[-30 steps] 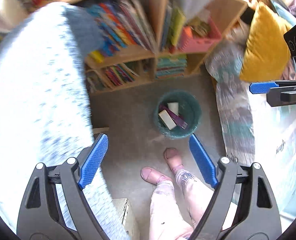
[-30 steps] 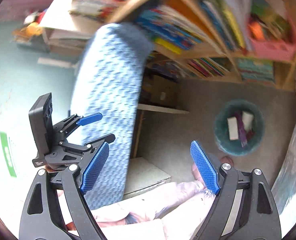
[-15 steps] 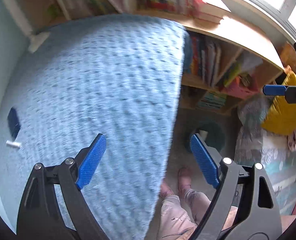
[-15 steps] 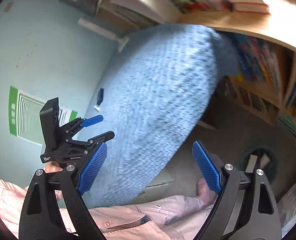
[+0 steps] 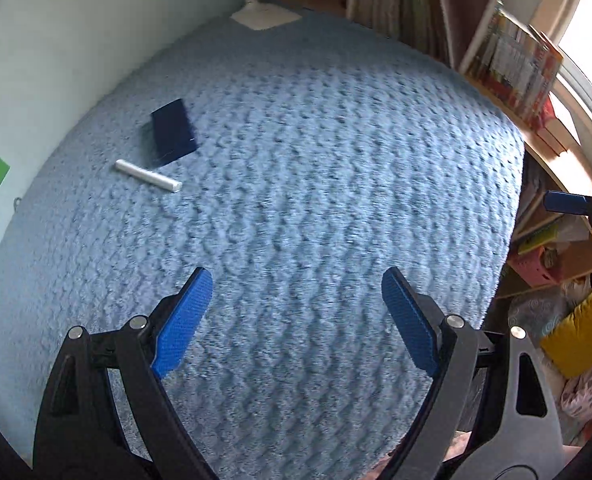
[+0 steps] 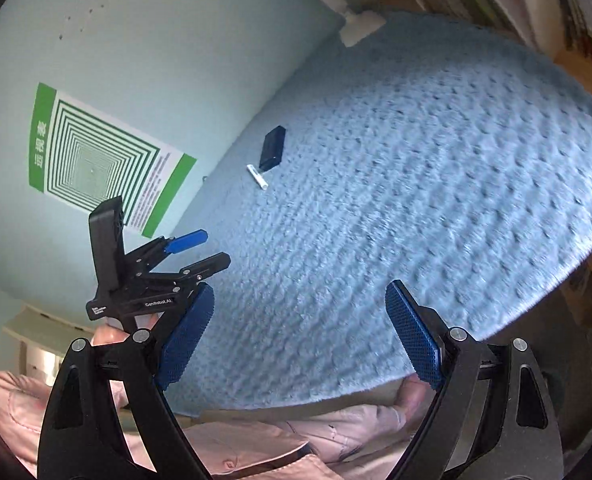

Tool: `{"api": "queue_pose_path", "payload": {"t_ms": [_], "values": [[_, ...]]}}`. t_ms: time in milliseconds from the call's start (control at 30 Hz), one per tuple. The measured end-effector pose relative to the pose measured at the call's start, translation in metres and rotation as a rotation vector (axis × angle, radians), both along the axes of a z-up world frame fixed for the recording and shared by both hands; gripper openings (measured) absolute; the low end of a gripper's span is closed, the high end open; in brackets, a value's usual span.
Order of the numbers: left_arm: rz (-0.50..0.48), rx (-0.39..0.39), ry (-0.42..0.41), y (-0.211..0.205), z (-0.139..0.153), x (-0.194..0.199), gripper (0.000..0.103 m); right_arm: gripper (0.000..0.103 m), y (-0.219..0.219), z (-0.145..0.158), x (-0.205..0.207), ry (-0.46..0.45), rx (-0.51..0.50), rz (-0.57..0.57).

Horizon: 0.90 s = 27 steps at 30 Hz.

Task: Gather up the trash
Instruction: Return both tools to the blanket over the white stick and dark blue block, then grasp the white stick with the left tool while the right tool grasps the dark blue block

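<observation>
Two pieces of trash, a white stick (image 5: 148, 176) and a dark blue box (image 5: 173, 131), lie touching on the far left of the blue blanket (image 5: 316, 200). Both the left gripper (image 5: 296, 320) and the right gripper (image 6: 300, 336) stand wide and empty. Only the right view shows the green poster (image 6: 96, 160) and "GenRobot.AI" on the left gripper.

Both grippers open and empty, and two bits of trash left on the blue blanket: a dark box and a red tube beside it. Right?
Not quite: the tube is white, not red, as the left wrist view shows. It lies beside the dark box on the blue blanket. The left gripper and right gripper are open and empty.
</observation>
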<state>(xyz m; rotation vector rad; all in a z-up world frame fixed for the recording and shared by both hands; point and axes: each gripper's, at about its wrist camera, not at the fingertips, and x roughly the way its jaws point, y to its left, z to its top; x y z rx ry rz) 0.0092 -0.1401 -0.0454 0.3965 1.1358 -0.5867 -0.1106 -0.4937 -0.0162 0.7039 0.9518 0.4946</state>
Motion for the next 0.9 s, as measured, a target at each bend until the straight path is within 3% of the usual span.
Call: {"api": "queue_pose_path", "payload": {"t_ms": [400, 700, 900], "values": [[0.299, -0.099, 0.046, 0.083, 0.003, 0.092, 0.084, 0.087, 0.080, 0.023, 0.145, 0.013, -0.022, 0.234], [0.512, -0.164, 0.131, 0.099, -0.022, 0.153, 0.082, 0.087, 0.132, 0.011, 0.268, 0.084, -0.032, 0.460], [0.604, -0.151, 0.161, 0.102, -0.040, 0.185, 0.077, 0.087, 0.154, -0.001, 0.322, 0.121, -0.074, 0.526]]}}
